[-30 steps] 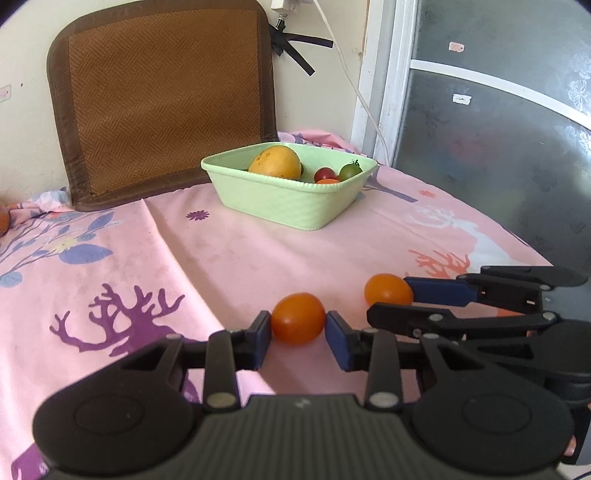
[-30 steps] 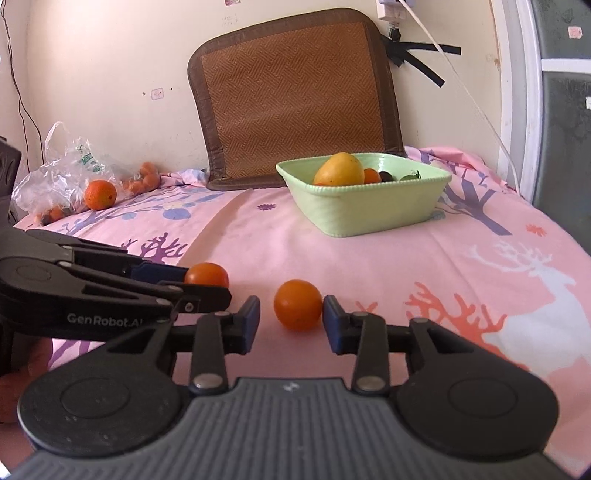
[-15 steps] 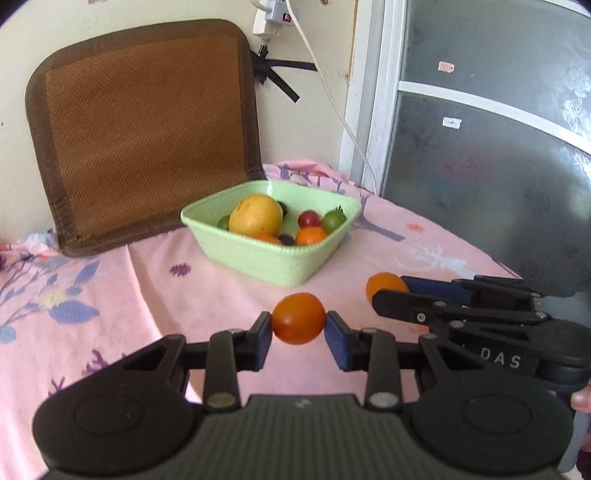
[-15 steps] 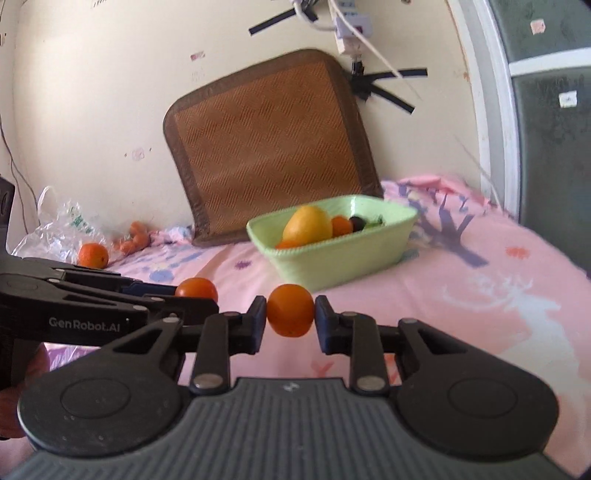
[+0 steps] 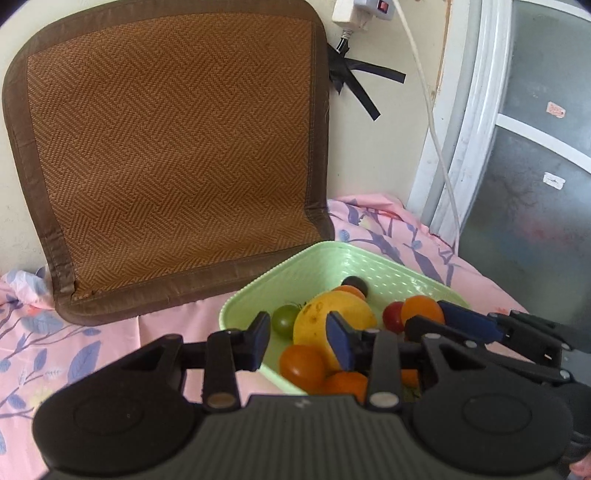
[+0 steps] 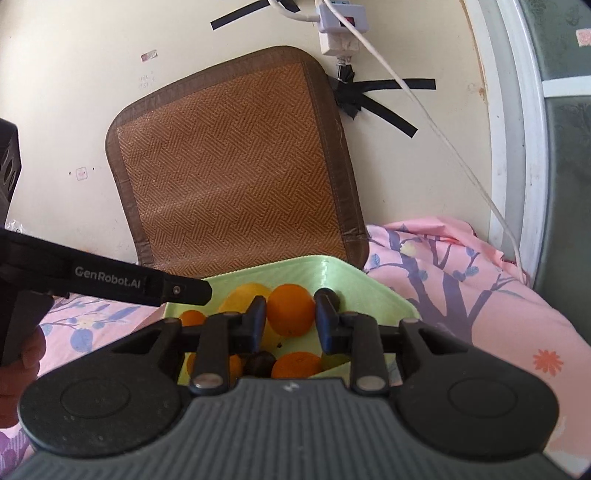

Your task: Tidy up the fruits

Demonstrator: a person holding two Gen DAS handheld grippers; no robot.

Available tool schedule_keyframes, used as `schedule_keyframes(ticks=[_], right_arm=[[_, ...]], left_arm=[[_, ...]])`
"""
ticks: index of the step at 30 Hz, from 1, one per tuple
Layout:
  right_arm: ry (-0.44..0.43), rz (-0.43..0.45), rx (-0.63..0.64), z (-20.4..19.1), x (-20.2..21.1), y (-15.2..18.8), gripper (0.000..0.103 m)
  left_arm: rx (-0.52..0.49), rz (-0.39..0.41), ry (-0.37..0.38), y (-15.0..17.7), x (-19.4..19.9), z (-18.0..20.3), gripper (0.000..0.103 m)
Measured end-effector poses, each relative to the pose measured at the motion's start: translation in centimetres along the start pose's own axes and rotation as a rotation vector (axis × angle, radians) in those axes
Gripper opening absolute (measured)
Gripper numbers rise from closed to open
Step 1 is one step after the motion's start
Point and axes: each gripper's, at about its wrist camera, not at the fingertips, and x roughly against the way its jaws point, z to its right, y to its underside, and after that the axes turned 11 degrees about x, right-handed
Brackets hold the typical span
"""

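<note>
The light green bowl (image 5: 343,258) sits on the pink cloth and holds a yellow fruit (image 5: 325,317), a green tomato (image 5: 283,319), a red tomato (image 5: 392,315), a dark fruit (image 5: 355,283) and several oranges. My left gripper (image 5: 300,334) is open above the bowl's near edge; an orange tomato (image 5: 302,363) lies in the bowl below it. My right gripper (image 6: 291,315) hangs over the bowl (image 6: 369,284) with an orange (image 6: 291,309) between its pads; it also shows in the left wrist view (image 5: 423,310).
A brown woven mat (image 5: 173,147) leans on the wall right behind the bowl. A power strip (image 6: 341,29) with a white cable hangs above it. A window frame (image 5: 465,122) stands at the right. The pink cloth (image 6: 498,306) covers the table.
Both grippers have moved forward from the table to above the bowl. The left gripper has opened and its orange tomato now lies in the bowl. The right still carries its orange.
</note>
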Motion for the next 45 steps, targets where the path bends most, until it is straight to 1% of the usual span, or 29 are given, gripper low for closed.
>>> schedule_keyframes(ticks=[2,5,8,10,12,14,15,18,23,25,26,27,29,30,31,33,35,36,37,39,45], right_arm=[[0.008,0.019,-0.01,0.3,0.4,-0.1,0.032],[0.022,0.076,-0.042,0.8,2.2,-0.7,0.032],[0.048,0.12,-0.12,1.4,4.8,-0.4,0.032],[0.06,0.133,-0.195,1.5,6.9,0.6,0.032],[0.085,0.135,-0.238,0.9,8.9,2.0,0.032],[0.111,0.124,-0.244,-0.1,10.3,3.2,0.032],[0.11,0.107,-0.248,-0.7,10.8,3.6,0.032],[0.065,0.038,-0.277,-2.1,11.4,4.3,0.032],[0.037,-0.011,-0.28,-4.3,12.6,5.3,0.032],[0.026,-0.021,-0.28,-4.9,13.1,5.5,0.032],[0.025,-0.021,-0.276,-5.1,13.2,5.5,0.032],[0.026,-0.019,-0.273,-5.3,13.5,5.5,0.033],[0.023,-0.015,-0.275,-5.3,14.0,5.5,0.033],[0.02,-0.015,-0.282,-5.3,14.1,5.5,0.036],[0.019,-0.014,-0.29,-5.2,14.3,5.5,0.043],[0.018,-0.011,-0.296,-5.1,14.7,5.6,0.043],[0.017,-0.012,-0.303,-5.0,15.2,5.8,0.043],[0.015,-0.015,-0.309,-5.0,15.4,5.9,0.043],[0.013,-0.02,-0.32,-4.9,15.6,6.0,0.043],[0.009,-0.028,-0.343,-4.7,15.9,6.4,0.043],[-0.017,-0.054,-0.384,-4.8,16.7,7.1,0.045]], left_arm=[[0.017,-0.002,-0.014,-0.1,-0.3,-0.5,0.041],[0.081,0.022,0.009,0.0,1.0,-1.3,0.041],[0.1,0.075,0.012,0.6,4.2,-1.4,0.042],[0.091,0.114,-0.008,1.7,6.4,-1.1,0.05],[0.074,0.142,-0.033,3.4,8.6,-0.6,0.053],[0.053,0.149,-0.046,5.5,10.2,0.0,0.053],[0.039,0.152,-0.051,6.6,10.8,0.4,0.054],[-0.002,0.165,-0.063,9.7,12.1,1.7,0.057],[-0.04,0.126,-0.062,12.9,12.8,3.4,0.057],[-0.058,0.129,-0.07,13.6,13.4,3.8,0.061],[-0.062,0.134,-0.073,13.9,13.8,4.0,0.063],[-0.06,0.138,-0.072,14.0,14.2,4.1,0.067],[-0.052,0.157,-0.08,14.1,15.0,4.1,0.077],[-0.05,0.168,-0.086,14.1,15.4,4.1,0.085],[-0.05,0.177,-0.094,14.2,15.7,4.2,0.088],[-0.05,0.186,-0.114,14.1,16.3,4.3,0.089],[-0.041,0.19,-0.127,14.0,16.8,4.2,0.094],[-0.037,0.192,-0.14,14.0,17.0,4.2,0.099],[-0.036,0.193,-0.154,14.1,17.2,4.1,0.101],[-0.028,0.195,-0.178,14.1,17.6,3.9,0.103],[-0.009,0.171,-0.213,14.6,18.0,3.5,0.103]])
